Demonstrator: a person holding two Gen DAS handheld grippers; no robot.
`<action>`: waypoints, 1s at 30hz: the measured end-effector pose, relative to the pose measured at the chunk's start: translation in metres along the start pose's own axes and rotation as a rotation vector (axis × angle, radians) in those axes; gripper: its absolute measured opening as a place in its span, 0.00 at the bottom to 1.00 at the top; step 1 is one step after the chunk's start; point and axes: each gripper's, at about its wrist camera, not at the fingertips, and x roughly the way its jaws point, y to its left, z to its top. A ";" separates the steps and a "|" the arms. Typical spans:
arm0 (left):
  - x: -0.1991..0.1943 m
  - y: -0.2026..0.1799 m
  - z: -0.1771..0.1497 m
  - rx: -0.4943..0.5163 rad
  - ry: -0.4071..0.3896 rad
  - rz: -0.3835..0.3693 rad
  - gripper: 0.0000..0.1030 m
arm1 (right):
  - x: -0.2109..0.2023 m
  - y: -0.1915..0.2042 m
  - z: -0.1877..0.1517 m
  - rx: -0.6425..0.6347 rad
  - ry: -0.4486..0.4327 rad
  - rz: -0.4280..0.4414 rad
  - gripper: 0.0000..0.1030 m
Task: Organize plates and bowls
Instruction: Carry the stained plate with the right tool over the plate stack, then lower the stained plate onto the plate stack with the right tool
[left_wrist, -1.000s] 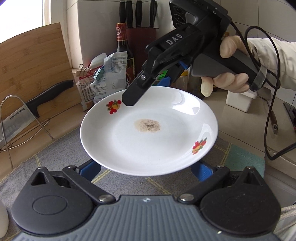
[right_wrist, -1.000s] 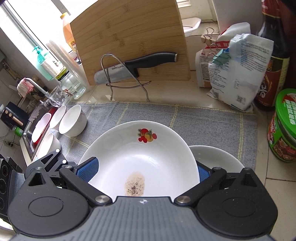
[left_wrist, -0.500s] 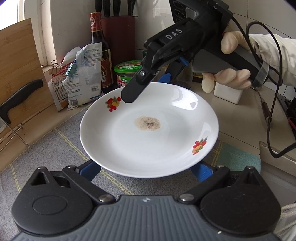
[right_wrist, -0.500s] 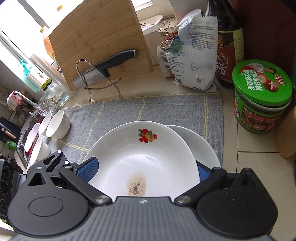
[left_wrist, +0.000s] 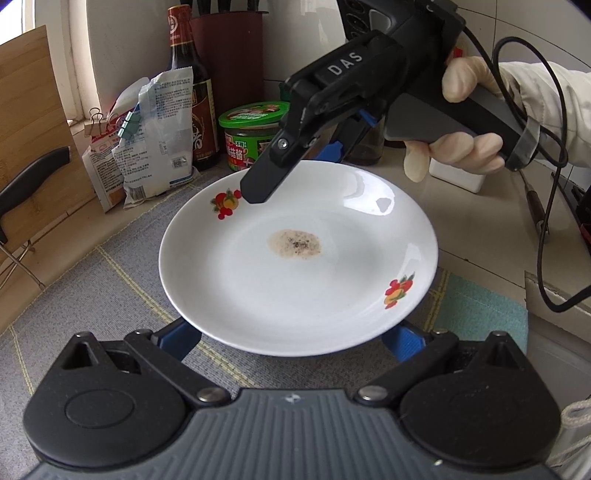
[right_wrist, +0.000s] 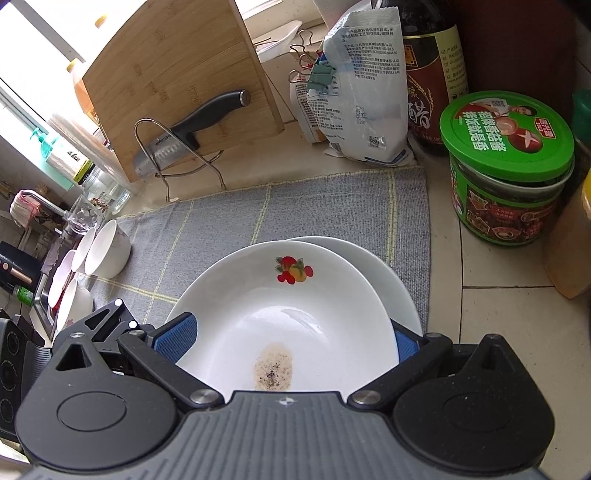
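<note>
A white plate (left_wrist: 295, 266) with fruit prints and a brown stain in its middle is held above the grey mat (left_wrist: 96, 295). My left gripper (left_wrist: 291, 334) grips its near rim from both sides. My right gripper (left_wrist: 295, 166) grips the far rim. In the right wrist view the same plate (right_wrist: 288, 314) fills my right gripper (right_wrist: 288, 339), and a second white plate (right_wrist: 391, 273) lies on the mat (right_wrist: 295, 206) just beneath it. Several white bowls (right_wrist: 105, 249) stand at the mat's left edge.
A green-lidded jar (right_wrist: 509, 170), a dark sauce bottle (right_wrist: 432, 74) and clipped bags (right_wrist: 354, 92) stand at the back right. A wooden board (right_wrist: 177, 81), a knife (right_wrist: 195, 129) on a wire rack, and a sink sit at the left.
Both grippers have carried the plate rightward along the mat, over the second plate. The jar and bottle have come closer; the board and knife have slid left.
</note>
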 end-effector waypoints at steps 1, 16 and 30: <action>0.000 0.000 0.000 0.005 0.002 0.002 0.99 | 0.001 -0.001 0.000 0.002 0.001 0.001 1.00; 0.004 0.002 0.000 0.015 0.018 0.006 0.99 | 0.008 -0.002 -0.005 0.020 0.020 -0.026 1.00; 0.003 0.002 -0.001 0.022 0.011 0.005 0.99 | 0.003 0.002 -0.013 0.045 0.025 -0.070 1.00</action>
